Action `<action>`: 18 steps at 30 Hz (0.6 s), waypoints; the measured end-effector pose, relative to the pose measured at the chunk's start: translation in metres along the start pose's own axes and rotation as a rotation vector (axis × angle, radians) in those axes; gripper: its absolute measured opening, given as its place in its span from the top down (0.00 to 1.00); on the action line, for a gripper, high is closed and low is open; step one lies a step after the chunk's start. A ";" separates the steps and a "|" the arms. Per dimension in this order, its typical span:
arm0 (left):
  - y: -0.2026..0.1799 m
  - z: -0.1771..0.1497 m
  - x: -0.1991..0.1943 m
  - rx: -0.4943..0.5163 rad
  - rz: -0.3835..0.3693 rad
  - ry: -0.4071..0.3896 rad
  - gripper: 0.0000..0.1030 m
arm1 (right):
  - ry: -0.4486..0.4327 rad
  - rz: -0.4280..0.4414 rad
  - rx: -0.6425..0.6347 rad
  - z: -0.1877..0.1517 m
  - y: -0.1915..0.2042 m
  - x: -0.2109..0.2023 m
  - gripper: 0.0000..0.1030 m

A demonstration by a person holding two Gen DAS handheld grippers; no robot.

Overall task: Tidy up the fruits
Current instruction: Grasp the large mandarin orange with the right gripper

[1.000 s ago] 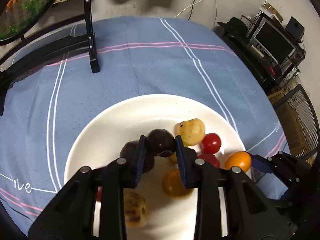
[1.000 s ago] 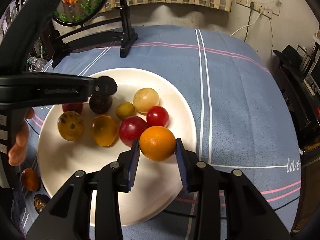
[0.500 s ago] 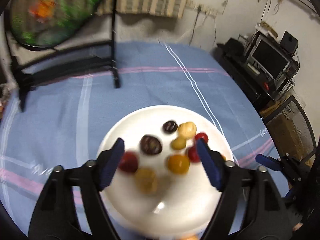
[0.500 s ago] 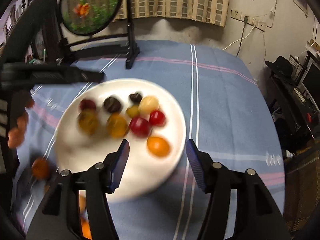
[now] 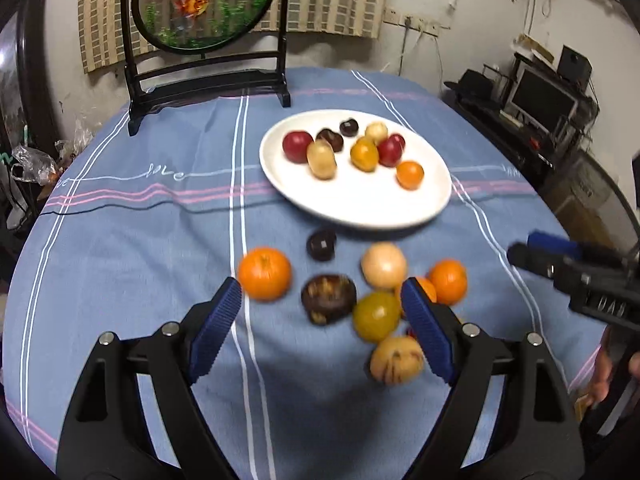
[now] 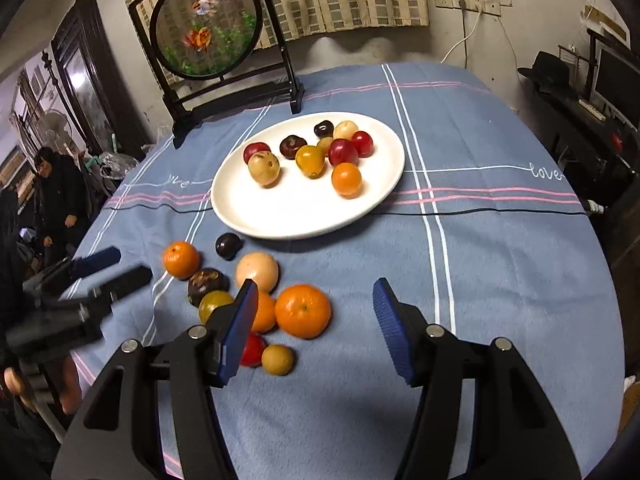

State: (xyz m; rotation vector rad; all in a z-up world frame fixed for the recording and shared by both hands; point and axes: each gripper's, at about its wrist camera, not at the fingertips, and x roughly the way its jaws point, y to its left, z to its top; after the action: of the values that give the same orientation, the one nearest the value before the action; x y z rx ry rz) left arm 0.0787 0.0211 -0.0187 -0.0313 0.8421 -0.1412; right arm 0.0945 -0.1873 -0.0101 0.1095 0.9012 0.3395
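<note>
Both tools have pulled back from the plate; left tool opening, right tool wide, both empty; a hasty grab could roll loose fruits off the worktop

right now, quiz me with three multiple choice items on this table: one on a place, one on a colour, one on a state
1. Where does the goldfish screen stand?
A. beyond the plate, at the table's far edge
B. at the table's near edge
C. on the plate

2. What colour is the plate?
A. blue
B. white
C. black

3. How is the right gripper?
A. shut on an orange
B. shut on the plate's rim
C. open, gripping nothing

Answers: 1 A, its feet rest on the cloth behind the plate. 2 B, it shows white against the blue tablecloth. 3 C, its pads stand wide apart above the loose fruit.
</note>
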 end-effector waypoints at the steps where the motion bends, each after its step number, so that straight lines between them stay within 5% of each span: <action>1: -0.001 -0.003 -0.001 0.002 -0.008 0.002 0.19 | -0.001 0.004 -0.002 -0.001 0.003 -0.002 0.41; 9: 0.008 -0.014 -0.014 -0.019 -0.035 -0.013 0.19 | 0.034 -0.010 -0.017 -0.019 0.012 -0.003 0.41; 18: 0.012 -0.034 0.000 -0.008 -0.051 0.057 0.18 | 0.092 -0.037 -0.085 -0.028 0.008 0.042 0.41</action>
State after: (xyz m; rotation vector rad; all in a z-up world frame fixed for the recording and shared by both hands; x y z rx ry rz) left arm 0.0549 0.0343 -0.0427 -0.0561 0.8995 -0.1872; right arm 0.0951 -0.1674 -0.0569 -0.0013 0.9768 0.3496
